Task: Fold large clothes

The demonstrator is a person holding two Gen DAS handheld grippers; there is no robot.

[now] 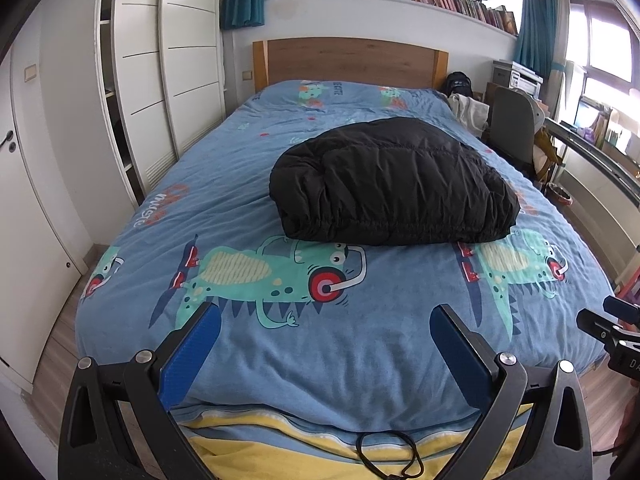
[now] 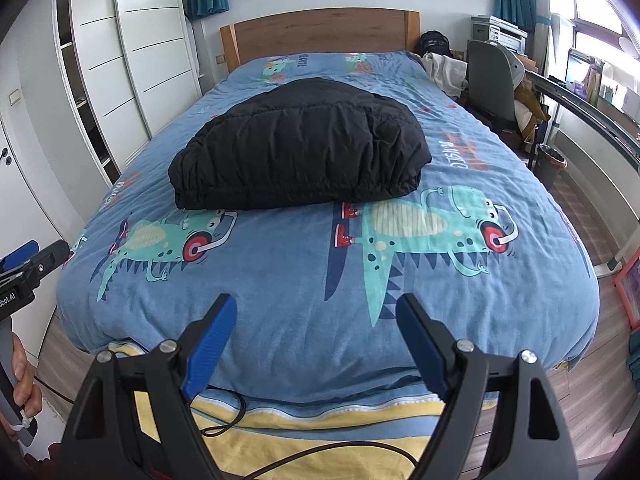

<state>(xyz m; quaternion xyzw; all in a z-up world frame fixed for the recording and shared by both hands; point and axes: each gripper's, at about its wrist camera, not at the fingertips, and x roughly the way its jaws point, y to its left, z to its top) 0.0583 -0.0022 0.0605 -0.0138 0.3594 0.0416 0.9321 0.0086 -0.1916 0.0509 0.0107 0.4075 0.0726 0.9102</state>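
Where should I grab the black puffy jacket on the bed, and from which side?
Probably grip the black jacket at its near gathered hem, coming in low from the foot of the bed. That edge faces both open grippers, left and right, and bulges enough to pinch.

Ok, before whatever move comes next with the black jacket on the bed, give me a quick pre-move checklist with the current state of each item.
1. Left claw open, holding nothing: ok.
2. Right claw open, holding nothing: ok.
3. Both claws clear of the black jacket, back over the foot of the bed: ok.
4. Jacket resting fully on the dinosaur bedspread, away from the bed's edges: ok.
5. Jacket folded into a compact bundle: looks ok, though its far side is hidden, so cannot tell for certain.
6. Black cable lying on the yellow sheet below the claws: not ok, it could snag.
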